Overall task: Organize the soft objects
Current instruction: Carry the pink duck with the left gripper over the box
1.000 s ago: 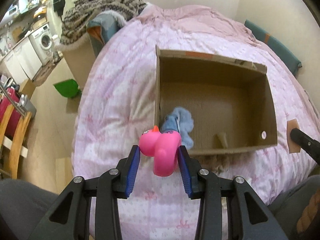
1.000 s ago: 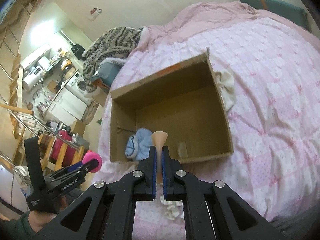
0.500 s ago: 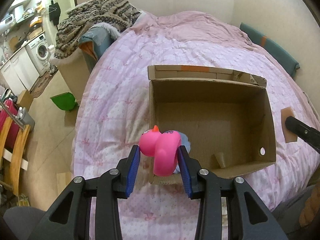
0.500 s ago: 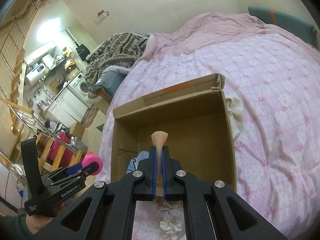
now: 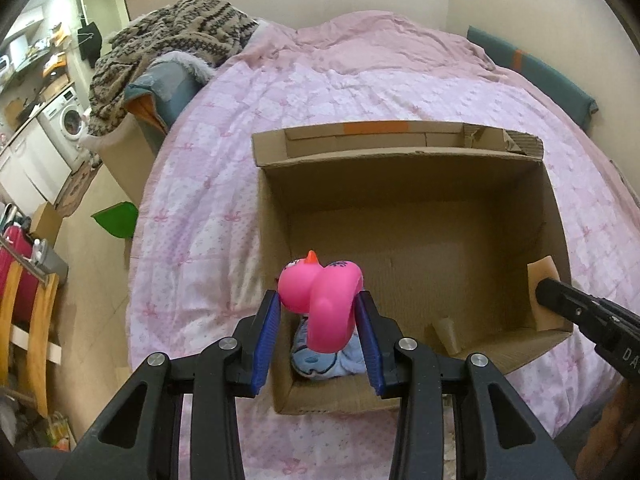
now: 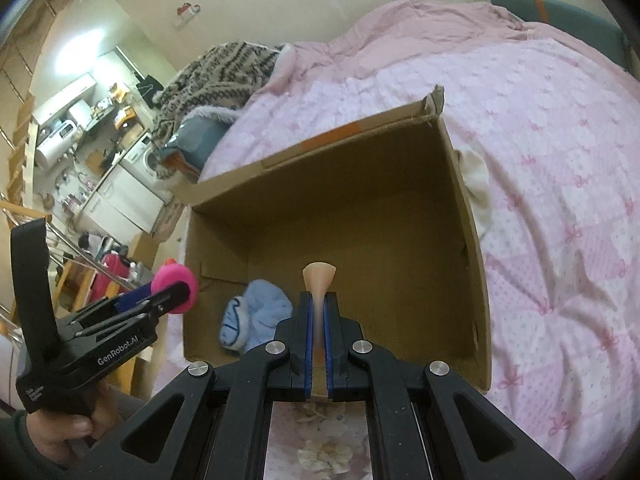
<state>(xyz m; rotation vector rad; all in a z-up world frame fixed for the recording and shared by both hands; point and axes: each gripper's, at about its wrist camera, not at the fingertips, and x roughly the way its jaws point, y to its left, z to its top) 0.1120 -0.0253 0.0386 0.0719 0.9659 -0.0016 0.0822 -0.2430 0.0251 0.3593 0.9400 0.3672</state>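
We see a bed [image 5: 360, 92] covered by a pink quilt [image 5: 208, 208] printed with small bows and dotted squares, rumpled toward the far wall. 1 open cardboard box [image 5: 416, 216] sits directly on the quilt, its flaps folded out along the far edge. A cream cloth [image 6: 478, 184] lies on the quilt just beside the box's right wall, partly tucked against it. At the bed's far left corner a knitted patterned blanket [image 5: 172, 44] is heaped, and a teal cushion [image 5: 532, 64] lies along the right-hand wall.
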